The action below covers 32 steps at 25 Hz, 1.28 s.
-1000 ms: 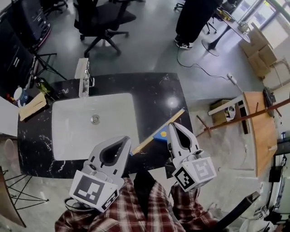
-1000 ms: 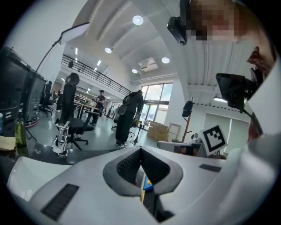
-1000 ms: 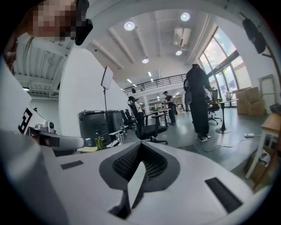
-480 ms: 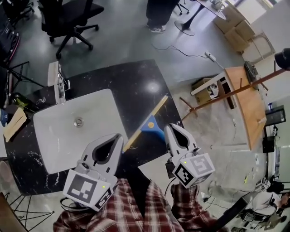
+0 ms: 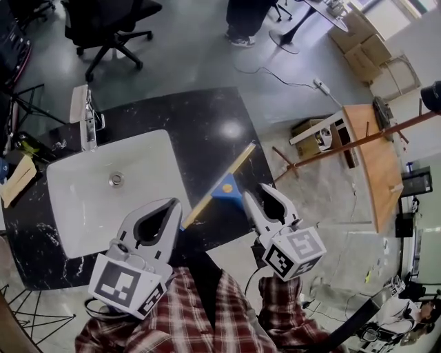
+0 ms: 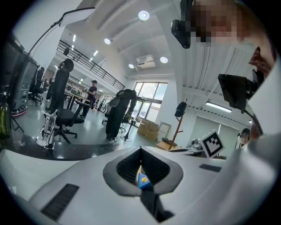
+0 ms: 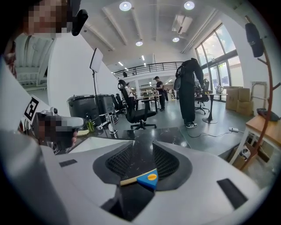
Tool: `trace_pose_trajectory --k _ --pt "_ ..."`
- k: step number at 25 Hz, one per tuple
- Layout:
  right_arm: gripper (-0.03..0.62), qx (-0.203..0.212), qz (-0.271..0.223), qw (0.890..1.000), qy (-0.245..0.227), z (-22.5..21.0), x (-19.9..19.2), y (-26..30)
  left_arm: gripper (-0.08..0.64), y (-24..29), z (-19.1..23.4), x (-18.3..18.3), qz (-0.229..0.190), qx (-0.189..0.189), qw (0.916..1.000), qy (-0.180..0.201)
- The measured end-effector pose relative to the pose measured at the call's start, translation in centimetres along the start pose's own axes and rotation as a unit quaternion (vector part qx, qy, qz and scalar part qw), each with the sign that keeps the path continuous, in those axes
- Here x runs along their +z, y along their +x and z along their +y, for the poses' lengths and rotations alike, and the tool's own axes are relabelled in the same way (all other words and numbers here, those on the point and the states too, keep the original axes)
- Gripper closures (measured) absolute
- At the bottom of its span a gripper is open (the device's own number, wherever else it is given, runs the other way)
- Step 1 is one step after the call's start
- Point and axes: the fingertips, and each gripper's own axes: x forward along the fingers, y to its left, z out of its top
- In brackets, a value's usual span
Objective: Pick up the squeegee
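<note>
The squeegee [image 5: 226,187] lies flat on the black counter [image 5: 200,131], right of the sink: a long tan blade running diagonally and a blue handle with a yellow dot. My right gripper [image 5: 263,196] hovers just right of the blue handle, its jaws opening with a gap between them. In the right gripper view the handle [image 7: 148,179] shows low in that gap, and the right gripper [image 7: 143,145] has no pad pressing on it. My left gripper [image 5: 176,204] hangs over the counter's front edge, shut and empty. The left gripper [image 6: 141,149] also frames the handle [image 6: 142,179].
A white sink basin [image 5: 89,200] with a faucet [image 5: 86,120] fills the counter's left part. Beyond the counter stand an office chair [image 5: 103,21] and a person's legs [image 5: 248,17]. A wooden coat rack [image 5: 344,141] and a wooden table [image 5: 382,158] are to the right.
The right gripper's jaws went from shut to parted, and it sank closer to the squeegee's blue handle. The left gripper stayed about where it was.
</note>
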Motion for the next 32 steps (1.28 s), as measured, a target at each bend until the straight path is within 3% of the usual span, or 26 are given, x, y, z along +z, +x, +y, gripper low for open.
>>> trace_pose_trajectory --k 3,6,13,22,29,32 --pt "0.402 0.016 0.015 1.0 -0.017 -0.4 -0.2 0.0 0.551 0.3 -0.3 0.2 -0.001 0.003 1.0 0.004" --pt "0.367 0.032 0.034 0.998 -0.03 -1.0 -0.5 -0.2 0.551 0.6 -0.7 0.4 -0.003 0.007 0.9999 0.009" --pt "0.367 0.07 0.109 0.988 -0.087 -2.0 -2.7 0.3 0.551 1.4 -1.7 0.9 -0.008 0.014 0.9997 0.017" --pt "0.367 0.125 0.271 0.943 -0.148 -2.9 -10.7 3.1 0.551 1.7 -2.0 0.6 -0.009 0.027 0.9994 0.017" --pt "0.367 0.148 0.344 0.913 -0.164 -3.1 -13.9 4.7 0.551 1.6 -1.9 0.8 -0.013 0.041 0.9989 0.017" --pt "0.367 0.142 0.362 0.905 -0.171 -3.4 -14.8 5.4 0.551 1.4 -1.7 0.6 -0.014 0.047 0.9987 0.016"
